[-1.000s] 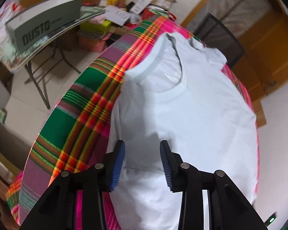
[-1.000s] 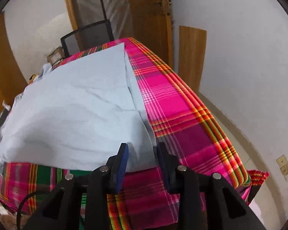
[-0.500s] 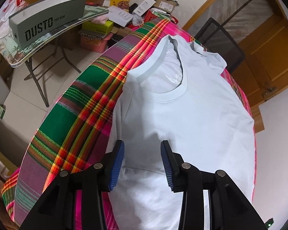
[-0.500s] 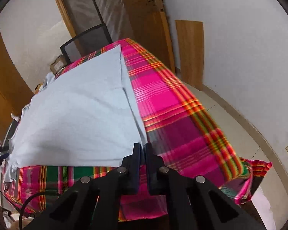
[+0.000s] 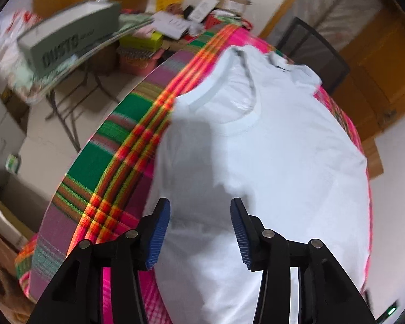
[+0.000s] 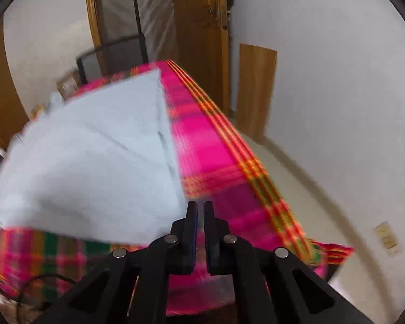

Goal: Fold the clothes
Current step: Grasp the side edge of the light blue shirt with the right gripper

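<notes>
Right gripper (image 6: 200,213) now pinched on shirt (image 6: 94,162) corner

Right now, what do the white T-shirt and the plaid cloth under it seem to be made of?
White T-shirt: probably soft matte cotton knit; it has a ribbed collar band and creases softly.
Plaid cloth: apparently a woven fabric, as its pink, green and orange stripes cross in a grid and its edge drapes. The fibre cannot be told.
</notes>
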Demonstrator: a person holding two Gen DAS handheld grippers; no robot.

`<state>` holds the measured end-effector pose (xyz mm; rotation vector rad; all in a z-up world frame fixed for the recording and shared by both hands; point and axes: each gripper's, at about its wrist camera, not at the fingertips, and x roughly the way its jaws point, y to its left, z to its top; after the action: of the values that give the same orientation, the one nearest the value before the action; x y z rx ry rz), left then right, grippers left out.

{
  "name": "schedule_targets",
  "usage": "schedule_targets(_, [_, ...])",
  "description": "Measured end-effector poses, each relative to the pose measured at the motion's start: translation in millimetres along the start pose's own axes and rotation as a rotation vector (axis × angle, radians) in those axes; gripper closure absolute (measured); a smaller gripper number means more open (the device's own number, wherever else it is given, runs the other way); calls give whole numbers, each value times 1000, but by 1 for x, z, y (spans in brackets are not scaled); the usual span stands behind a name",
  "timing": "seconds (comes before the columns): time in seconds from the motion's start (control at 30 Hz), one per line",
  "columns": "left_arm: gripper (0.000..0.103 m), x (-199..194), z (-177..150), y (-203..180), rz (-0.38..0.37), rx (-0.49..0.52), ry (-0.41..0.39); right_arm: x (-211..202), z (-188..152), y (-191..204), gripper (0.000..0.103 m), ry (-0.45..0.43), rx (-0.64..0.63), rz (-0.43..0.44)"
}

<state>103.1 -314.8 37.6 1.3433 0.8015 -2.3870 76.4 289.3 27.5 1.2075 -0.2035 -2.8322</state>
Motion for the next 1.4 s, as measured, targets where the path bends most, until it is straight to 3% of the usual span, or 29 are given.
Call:
schedule_targets(0.1, [45,-12,-8,-22,-23,75,-39,14,8,20,93,3,-44,62])
schedule_targets(0.27, [41,-15,-26,-54,-21,205,-53,43,13,47,93,33,-95,92])
schedule_targets(0.47, [41,-9,-42,-79,-15,309,-56,44,2,28,94,35,-108,27])
schedule_targets(0.67, [39,-10,-46,-99,-43,372,-91,45,23,20,89,12,-56,18])
schedule_targets(0.8, [38,7,-56,-117,-89,433,-34,60,51,35,89,-14,-88,53])
schedule_targets(0.93, [38,20,-69,-132,-120,503,11,90,76,43,83,36,-106,71])
schedule_targets(1.03, [38,28,-74,-130,-165,516,81,107,80,47,82,72,-126,92])
schedule_targets(1.2, [36,33,-73,-123,-163,478,81,124,80,44,82,87,-125,116])
schedule_targets(1.33, [30,35,-76,-125,-179,450,73,127,85,38,80,82,-118,63])
schedule_targets(1.4, [30,34,-80,-124,-180,459,60,127,85,40,91,80,-149,18])
